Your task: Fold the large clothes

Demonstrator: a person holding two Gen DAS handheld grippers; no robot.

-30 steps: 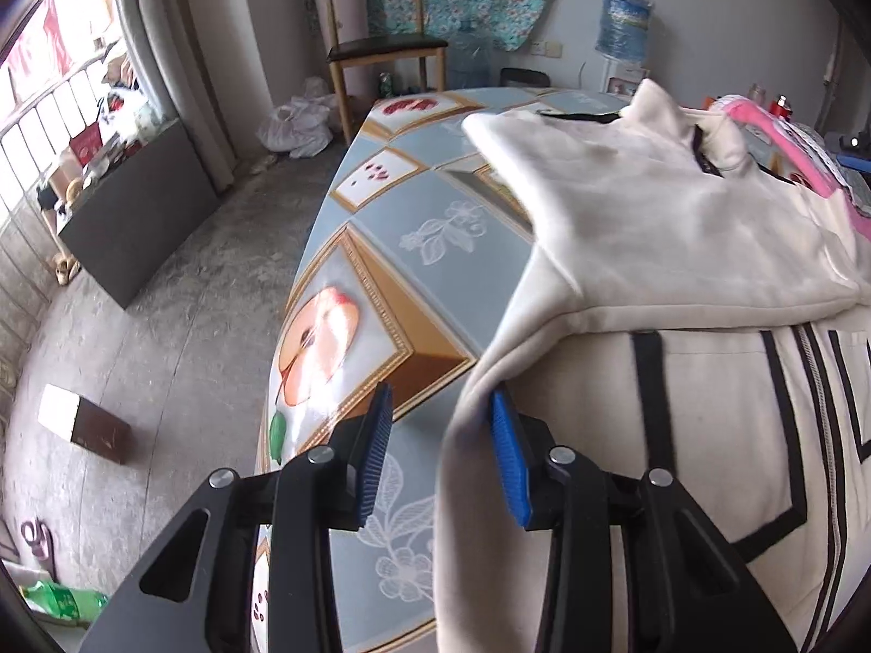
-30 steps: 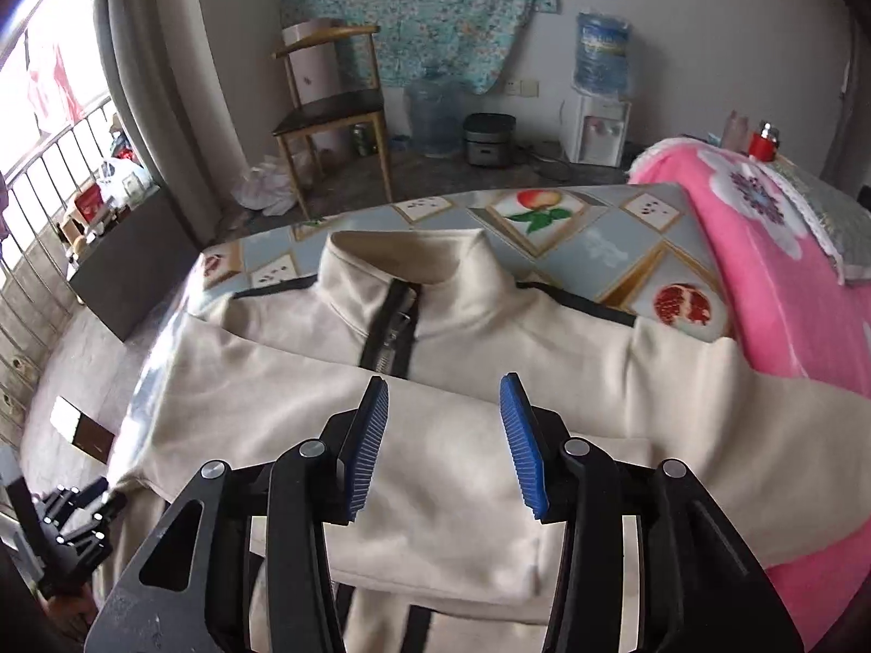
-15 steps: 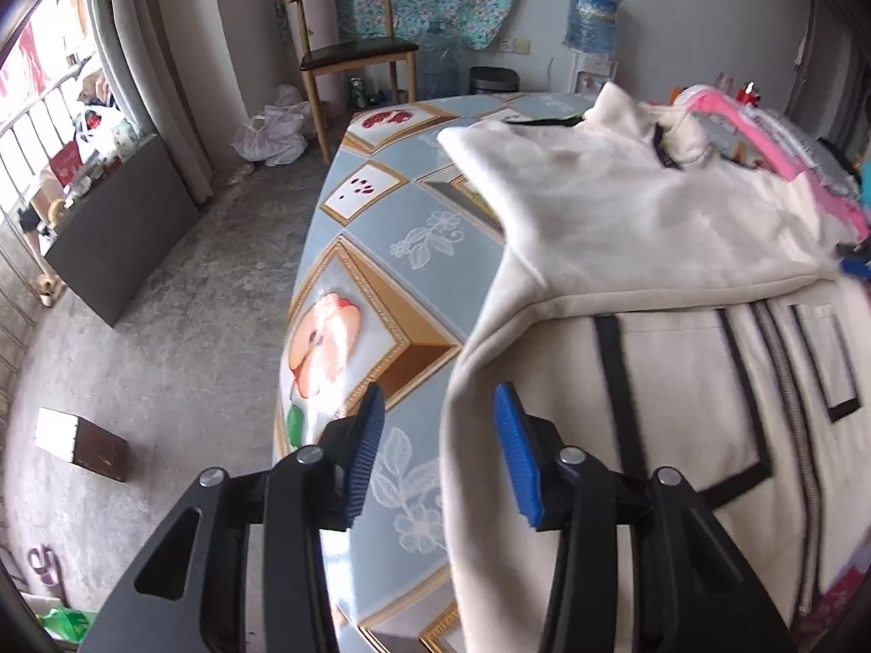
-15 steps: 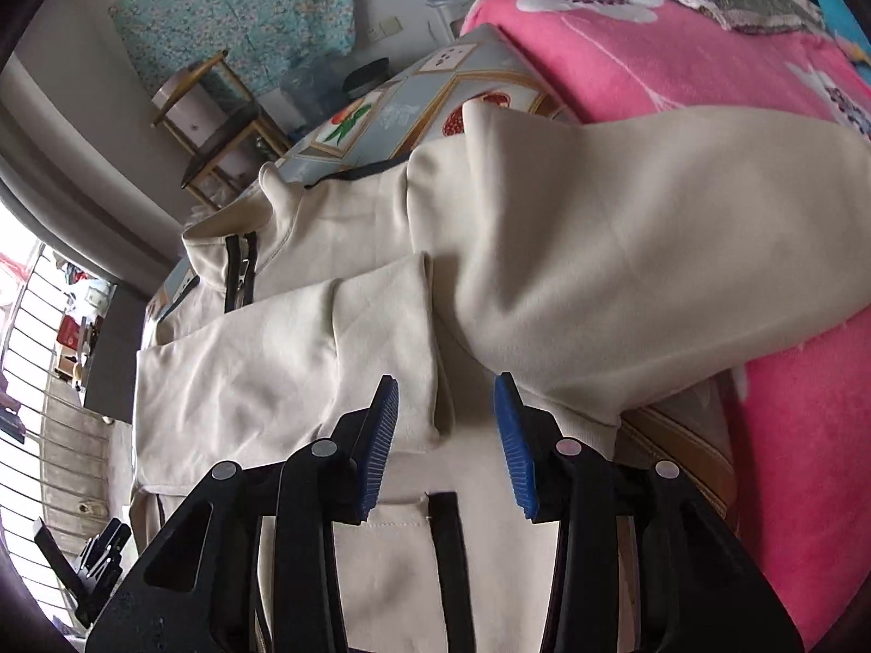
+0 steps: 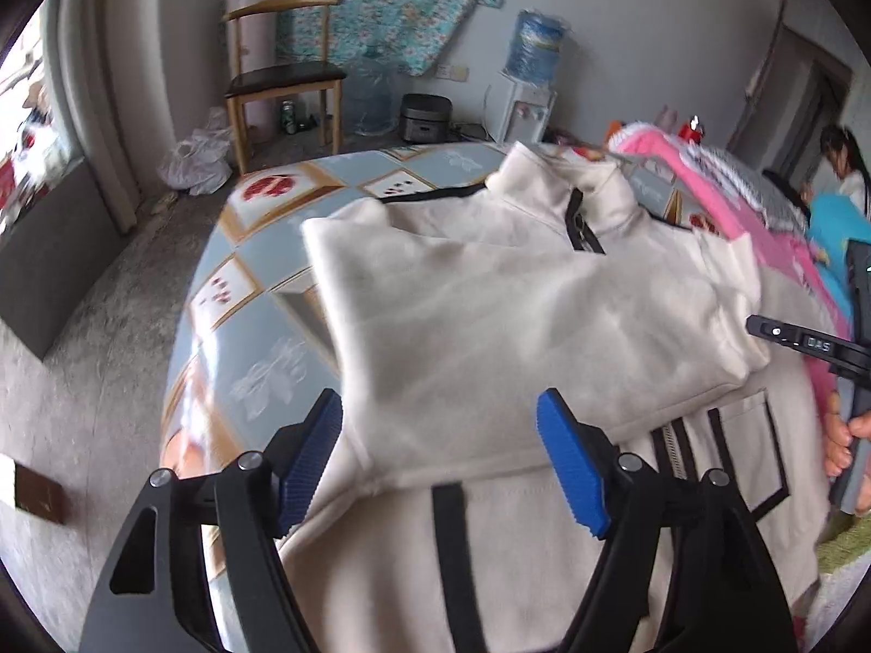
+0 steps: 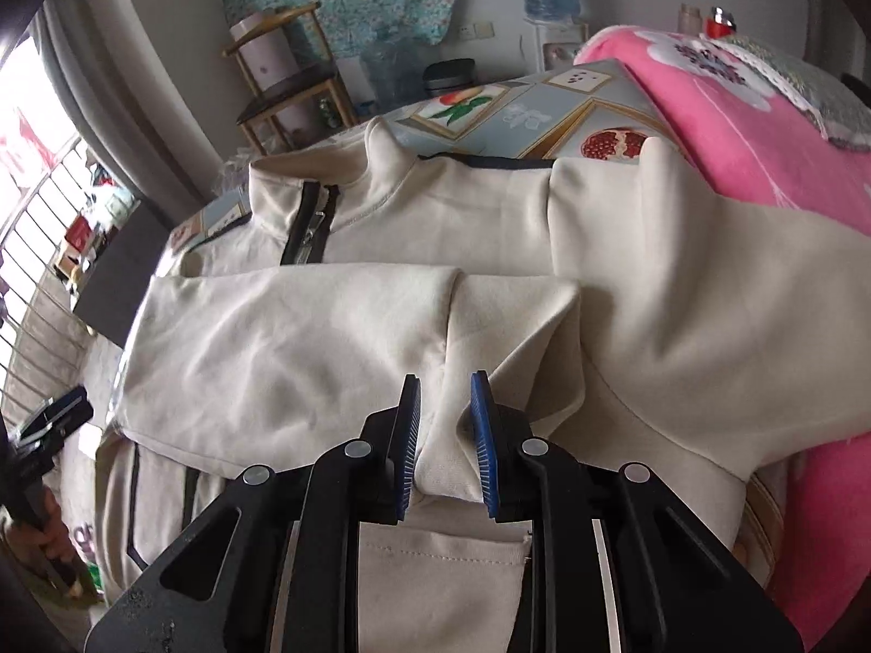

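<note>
Left wrist view: the left gripper hangs above a cream jacket spread on the bench, which wears a cloth printed with fruit and flower panels. Its jaws are opening and already stand wide apart, with nothing pinched; the 2 blue pads frame the folded-over sleeve without pressing it. That sleeve lies across the chest of the jacket, its cuff end toward the right of the picture. The collar with a dark zipper points toward the far wall. Black stripes run down the lower front of the garment. At the right edge a hand grips the other tool, and a pink blanket lies beside the jacket. Behind the bench stand a wooden chair and a water dispenser.

Right wrist view: the right gripper is low over the middle of the jacket. Its jaws are closing, and a raised fold of the cream sleeve end sits between the blue pads, touching both of them. The left sleeve lies folded flat across the chest, while the right sleeve drapes out over the pink blanket. The collar and zipper lie beyond. At the left edge a hand holds the left tool.
</note>
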